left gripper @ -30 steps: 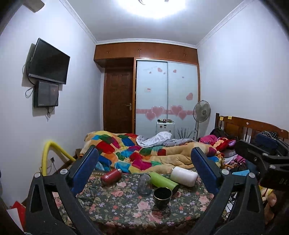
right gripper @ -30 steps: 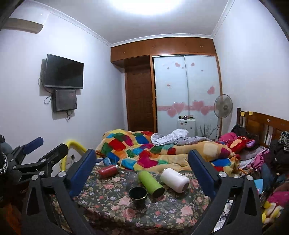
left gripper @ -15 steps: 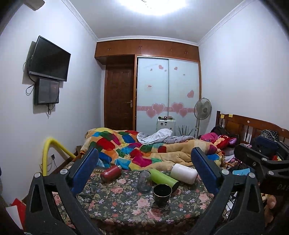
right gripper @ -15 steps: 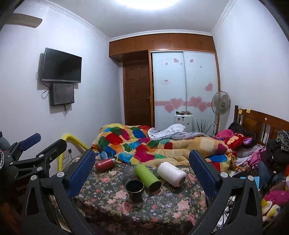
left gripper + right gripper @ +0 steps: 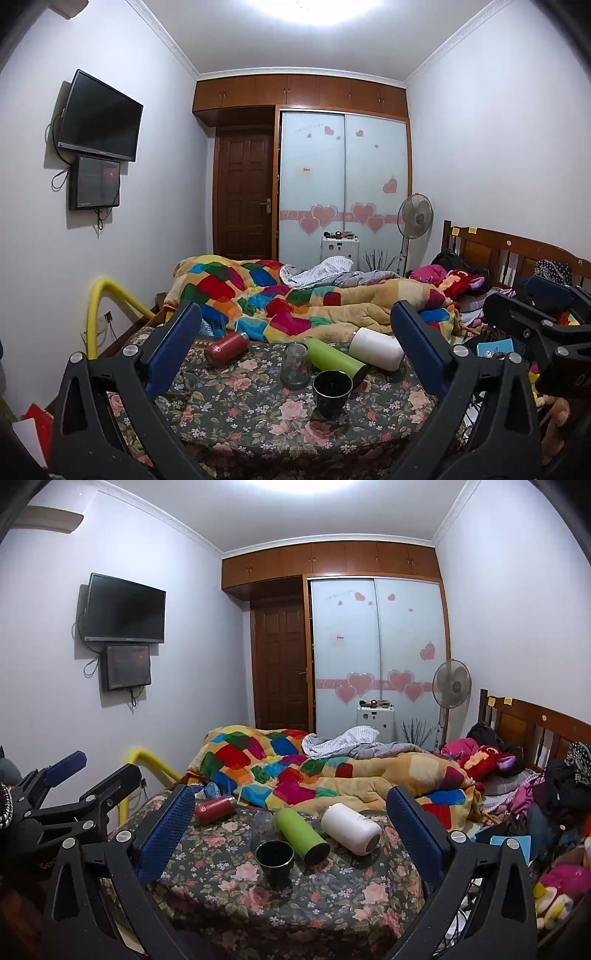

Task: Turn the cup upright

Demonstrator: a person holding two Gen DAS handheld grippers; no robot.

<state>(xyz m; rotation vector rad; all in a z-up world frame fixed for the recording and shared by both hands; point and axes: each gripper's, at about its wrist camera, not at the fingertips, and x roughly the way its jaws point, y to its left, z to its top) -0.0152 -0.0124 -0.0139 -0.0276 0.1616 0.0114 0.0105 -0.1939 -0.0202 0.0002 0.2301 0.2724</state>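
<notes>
At the lower centre of both frames, a floral bedspread (image 5: 236, 413) carried five vessels: a dark cup (image 5: 332, 388) that stood upright with its mouth up, a clear glass (image 5: 294, 365) upright just behind and to its left, a green bottle (image 5: 336, 360) and a white bottle (image 5: 376, 348) that lay on their sides to the right, and a red bottle (image 5: 226, 343) that lay on its side well to the left. The right wrist view showed the open mouth of the dark cup (image 5: 275, 858) and the dark end of the green bottle (image 5: 302, 835) turned toward the camera, with the white bottle (image 5: 351, 828) clearly apart from it; in the left wrist view those two bottles overlapped. The left wrist view showed the right gripper (image 5: 539, 328) at the right edge of the frame, and the right wrist view showed the left gripper (image 5: 94, 770) at the left edge. A patchwork quilt (image 5: 295, 771) filled the middle of each frame, a wall television (image 5: 99, 116) hung at the upper left, and a standing fan (image 5: 451, 682) stood at the right by the wardrobe. The left gripper (image 5: 295, 332) had its blue-padded jaws spread wide, framing the vessels without contact and holding nothing. The right gripper (image 5: 291, 812) was likewise spread wide, empty, and touched nothing.
</notes>
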